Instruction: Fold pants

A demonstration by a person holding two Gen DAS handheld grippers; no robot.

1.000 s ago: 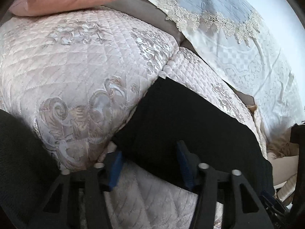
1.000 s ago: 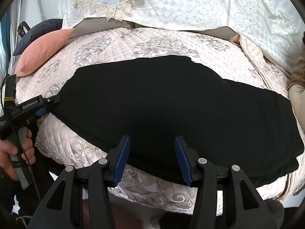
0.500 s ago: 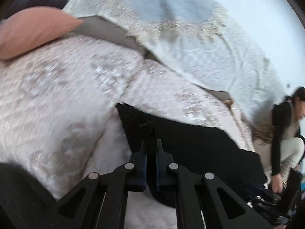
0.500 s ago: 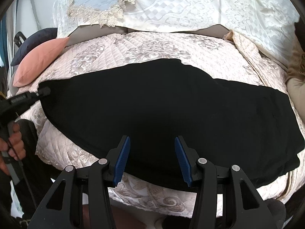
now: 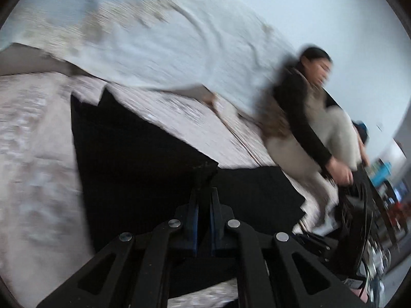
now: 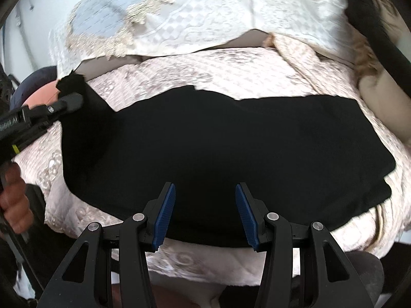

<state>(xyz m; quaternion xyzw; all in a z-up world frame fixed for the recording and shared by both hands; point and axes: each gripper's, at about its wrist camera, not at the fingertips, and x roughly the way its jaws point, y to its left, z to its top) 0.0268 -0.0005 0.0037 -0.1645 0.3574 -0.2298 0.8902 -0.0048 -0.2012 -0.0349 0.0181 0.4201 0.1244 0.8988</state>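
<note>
At the left end of the long black fabric pants (image 6: pixel 218 148), the left gripper (image 6: pixel 74 100) was clamped on a corner of the cloth, its jaws pressed together with the fabric pinched between them. That corner stood raised off the quilted pale-pink bedspread (image 6: pixel 231 69), while the rest of the pants lay flat on it. In the left wrist view the same closed gripper (image 5: pixel 204 200) pointed along the pants, which stretched away from it as a dark band.

The pants' long axis ran left to right across the bedspread, with the far end lying well apart from the left gripper, toward the right. Judging from this, the coming fold called for carrying the pinched end along that axis toward the opposite end.

Near the middle of the pants' near edge, the right gripper (image 6: pixel 205 213) hovered with its blue-padded jaws apart, nothing between them. It was nearer the pants' centre and right half than the left gripper.

Right of the pants, a seated person in a black top (image 5: pixel 303 102) was partly visible beside the bed.
</note>
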